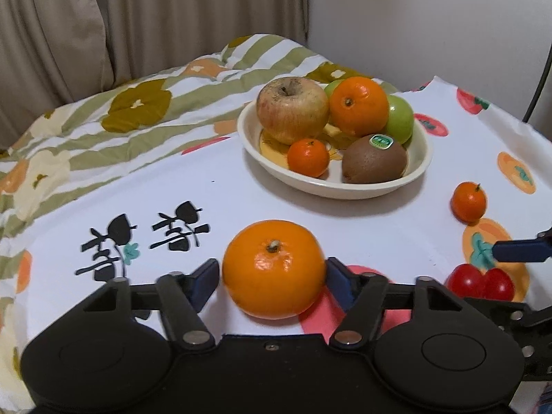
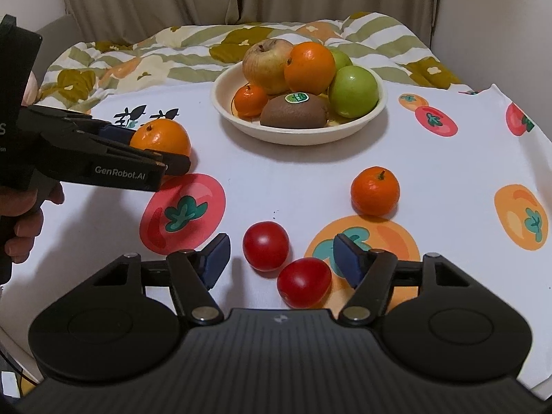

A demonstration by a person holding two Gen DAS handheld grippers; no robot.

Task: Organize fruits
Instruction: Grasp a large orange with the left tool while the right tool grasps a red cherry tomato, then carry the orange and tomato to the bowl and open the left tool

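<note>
A large orange (image 1: 273, 269) lies on the white printed cloth between the fingers of my left gripper (image 1: 272, 272). Its blue pads stand right at the fruit's two sides, with a sliver of gap on the left. The right wrist view shows the same gripper (image 2: 157, 148) straddling the orange (image 2: 160, 138). My right gripper (image 2: 281, 258) is open low over two red tomatoes (image 2: 265, 246), which sit between its pads untouched. A small mandarin (image 2: 375, 191) rests just beyond them. The cream bowl (image 2: 296, 139) holds an apple, an orange, green apples, a kiwi and a small mandarin.
A flowered quilt (image 1: 138, 103) lies bunched behind the cloth, with beige curtains and a wall farther back. The cloth's edge drops off at the right (image 2: 538, 158). A person's hand (image 2: 24, 227) grips the left tool's handle. One right finger (image 1: 517, 251) pokes in beside the tomatoes (image 1: 479, 283).
</note>
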